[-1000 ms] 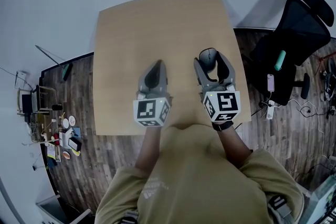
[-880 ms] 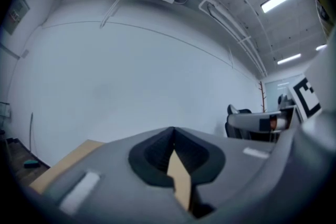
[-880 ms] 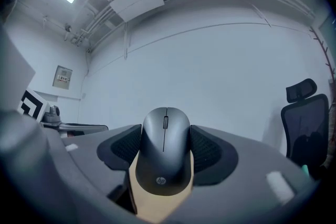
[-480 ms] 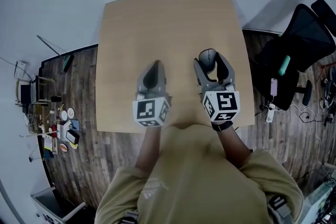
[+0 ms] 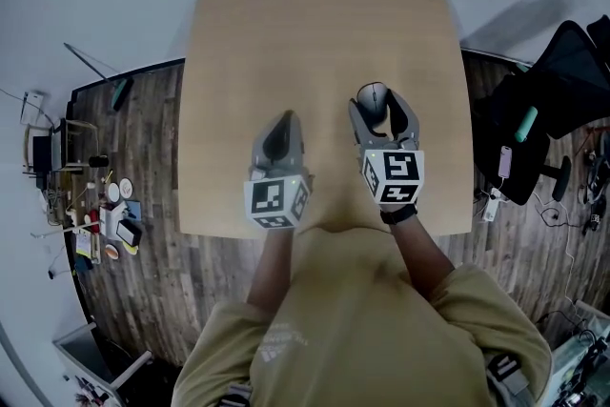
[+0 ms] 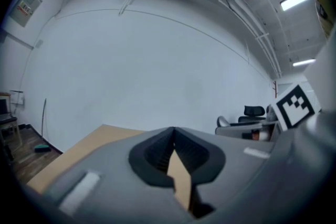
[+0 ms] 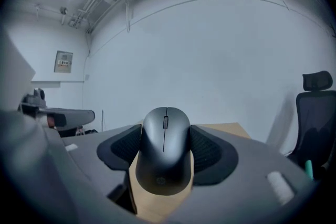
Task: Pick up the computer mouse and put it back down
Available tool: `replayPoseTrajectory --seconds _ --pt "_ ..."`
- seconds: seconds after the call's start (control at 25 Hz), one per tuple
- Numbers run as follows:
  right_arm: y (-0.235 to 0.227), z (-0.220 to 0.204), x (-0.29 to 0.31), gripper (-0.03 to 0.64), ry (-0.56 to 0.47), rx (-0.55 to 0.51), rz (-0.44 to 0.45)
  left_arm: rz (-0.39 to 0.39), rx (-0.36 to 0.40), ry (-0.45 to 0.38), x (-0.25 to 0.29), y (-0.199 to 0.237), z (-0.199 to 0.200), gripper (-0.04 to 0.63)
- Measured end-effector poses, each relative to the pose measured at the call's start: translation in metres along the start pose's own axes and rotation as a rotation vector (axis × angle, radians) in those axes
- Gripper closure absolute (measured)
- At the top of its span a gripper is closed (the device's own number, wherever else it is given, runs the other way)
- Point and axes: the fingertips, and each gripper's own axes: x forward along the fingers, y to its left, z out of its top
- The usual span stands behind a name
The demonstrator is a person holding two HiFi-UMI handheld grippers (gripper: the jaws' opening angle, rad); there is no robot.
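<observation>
the right claw (image 7: 166,136) pinched the computer mouse (image 7: 165,149) between its ribbed pads (image 7: 210,147), one pad pressed to each flank of the dark shell. the scroll wheel sat at the far end from the claw's camera. from the head view, the computer mouse (image 5: 374,96) sat in the fork of the right claw (image 5: 381,106) over the wooden table (image 5: 315,24), with the claw's marker cube (image 5: 393,176) behind it, toward the person. whether its underside touched the tabletop could not be told. to that claw's left, well apart, the left claw (image 5: 280,121) was held over the same table, its jaws pressed together at the tips with nothing between them. in its own view, the left claw (image 6: 173,131) showed only a sliver of tabletop through the gap lower down. a black office chair (image 7: 315,113) stood off to the right claw's right, beyond the table's edge.
</observation>
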Motion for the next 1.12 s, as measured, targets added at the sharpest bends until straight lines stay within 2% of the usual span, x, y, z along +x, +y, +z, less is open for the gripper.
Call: replayPoseTrajectory --seconds 0.12,0.56,0.84,1.12 --pt "-0.003 -0.029 0.036 0.319 0.072 -0.008 -0.029 0.002 -0.012 0.038 0.012 0.019 -0.015 0.598" --pt "-0.044 -0.138 0.140 0.319 0.329 0.062 -0.125 -0.036 -0.054 0.178 0.068 0.064 -0.081 0.598" --pt "-0.061 -0.202 0.178 0.319 0.484 0.114 -0.163 -0.081 -0.090 0.247 0.092 0.065 -0.115 0.598" --pt "-0.069 -0.242 0.195 0.318 0.604 0.138 -0.186 -0.086 -0.111 0.282 0.101 0.071 -0.134 0.595"
